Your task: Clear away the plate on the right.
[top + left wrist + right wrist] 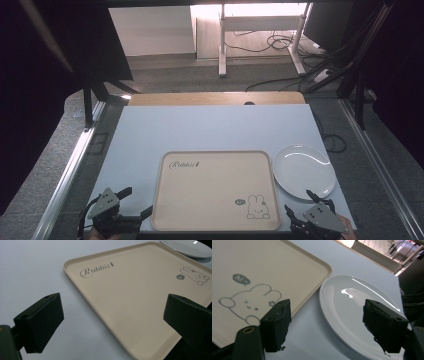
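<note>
A beige tray (215, 192) printed with "Rabbit" and a bunny lies at the front of the pale table (200, 130). Just right of it sits a white plate (303, 171) with nothing on it. My left gripper (137, 201) stands open at the tray's front left corner. In the left gripper view the left gripper (113, 307) has the tray's (130, 290) left edge running between its jaws. My right gripper (299, 201) is open at the plate's front left rim. The right gripper (327, 308) frames the plate's (352, 305) rim, pads apart from it, beside the tray (262, 262).
A wooden board (215, 98) borders the table's far edge. Metal rails (70, 170) run along both sides. Beyond stand a white desk frame (222, 45), floor cables (280, 42) and dark curtains (40, 75). The plate (186, 247) shows in the left gripper view's far corner.
</note>
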Demonstrator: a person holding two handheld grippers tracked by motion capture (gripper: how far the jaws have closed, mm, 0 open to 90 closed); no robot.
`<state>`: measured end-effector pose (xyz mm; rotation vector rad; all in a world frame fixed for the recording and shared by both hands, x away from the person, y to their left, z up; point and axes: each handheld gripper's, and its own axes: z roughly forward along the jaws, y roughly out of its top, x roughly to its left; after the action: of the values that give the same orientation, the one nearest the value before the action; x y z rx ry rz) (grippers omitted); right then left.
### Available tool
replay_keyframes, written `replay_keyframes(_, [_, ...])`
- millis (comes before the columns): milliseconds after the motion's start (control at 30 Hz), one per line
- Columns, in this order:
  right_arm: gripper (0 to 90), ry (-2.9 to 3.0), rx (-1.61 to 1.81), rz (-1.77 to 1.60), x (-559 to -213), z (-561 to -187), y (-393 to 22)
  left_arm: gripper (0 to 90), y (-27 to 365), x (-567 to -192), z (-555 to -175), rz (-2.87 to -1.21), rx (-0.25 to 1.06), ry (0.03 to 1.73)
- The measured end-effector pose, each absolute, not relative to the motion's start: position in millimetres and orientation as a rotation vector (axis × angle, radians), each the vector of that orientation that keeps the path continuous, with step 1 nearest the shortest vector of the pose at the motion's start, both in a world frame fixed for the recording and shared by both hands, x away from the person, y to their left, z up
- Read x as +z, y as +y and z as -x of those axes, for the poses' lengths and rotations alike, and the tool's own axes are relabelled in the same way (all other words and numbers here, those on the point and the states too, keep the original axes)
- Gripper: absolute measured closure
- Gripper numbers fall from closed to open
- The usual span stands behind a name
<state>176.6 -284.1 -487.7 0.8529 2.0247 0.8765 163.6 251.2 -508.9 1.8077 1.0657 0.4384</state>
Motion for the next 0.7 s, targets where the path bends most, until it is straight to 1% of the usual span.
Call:
replay_keyframes(167, [28.0, 2.022, 0.757, -0.785, -489, -177, -282, 2.6, 251, -509, -164, -1.807, 0.437, 1.067])
replay_keyframes(300, [29.5, 2.024, 0.708, -0.76, -490, -177, -280, 2.6, 251, -509, -164, -1.806, 0.436, 1.067])
replay_keyframes(567, [35.9, 2.033, 0.572, -0.678, -493, -175, -275, 2.6, 251, -509, -164, -1.807, 0.436, 1.067])
replay_keyframes(700, [37.8, 2.042, 0.519, -0.642, -497, -175, -273, 2.6, 251, -509, -164, -1.807, 0.437, 1.067])
